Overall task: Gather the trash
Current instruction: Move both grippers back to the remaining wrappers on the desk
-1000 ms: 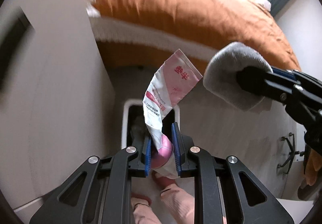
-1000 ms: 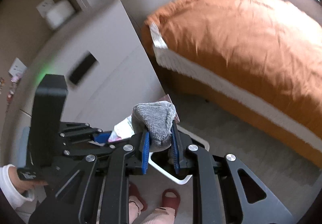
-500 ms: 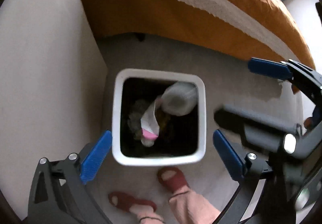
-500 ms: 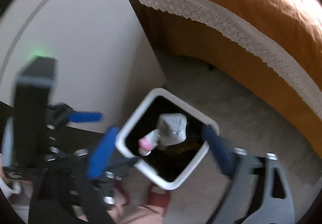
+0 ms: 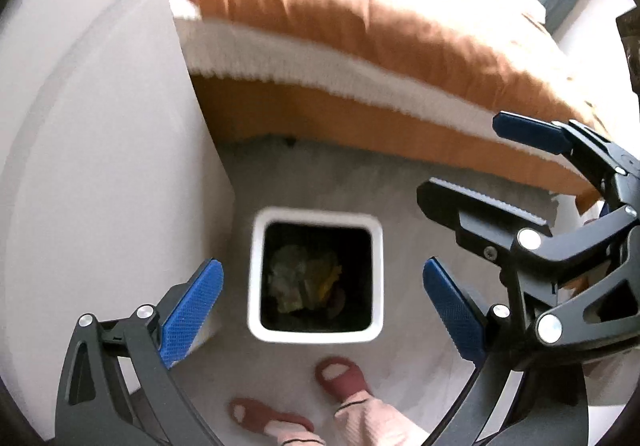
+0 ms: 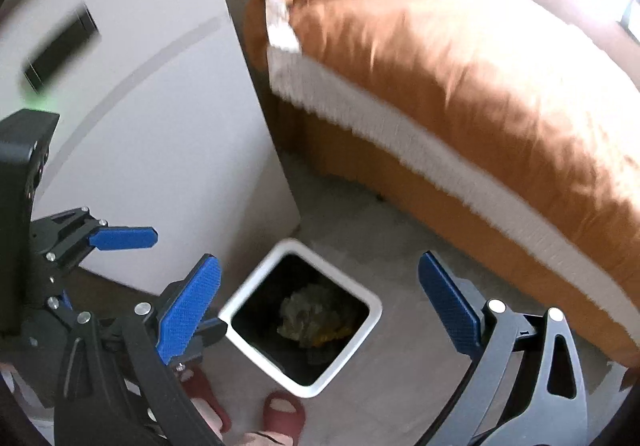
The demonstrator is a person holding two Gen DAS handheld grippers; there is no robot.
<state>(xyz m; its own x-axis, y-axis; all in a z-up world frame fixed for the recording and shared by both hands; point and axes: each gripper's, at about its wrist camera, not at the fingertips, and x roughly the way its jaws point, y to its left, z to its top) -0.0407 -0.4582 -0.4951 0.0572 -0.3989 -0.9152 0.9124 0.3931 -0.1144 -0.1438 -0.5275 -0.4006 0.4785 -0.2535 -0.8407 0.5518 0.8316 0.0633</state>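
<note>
- Both tools hang over the white bin, and the trash sits deep inside it, a crumpled heap at the bottom.
- The left tool stands with jaws wide apart, nothing between them; the right tool is the same, spread and empty.
- Risk: the tools crowd close together, so a careless swing could knock them, or clip the bin's rim and tip it.
- Both point steeply down at the floor beside the bed.

Bed: orange cover, white lace trim along edge.
Cabinet: white, beside bed.
Slippers: dark red, on grey floor.
</note>
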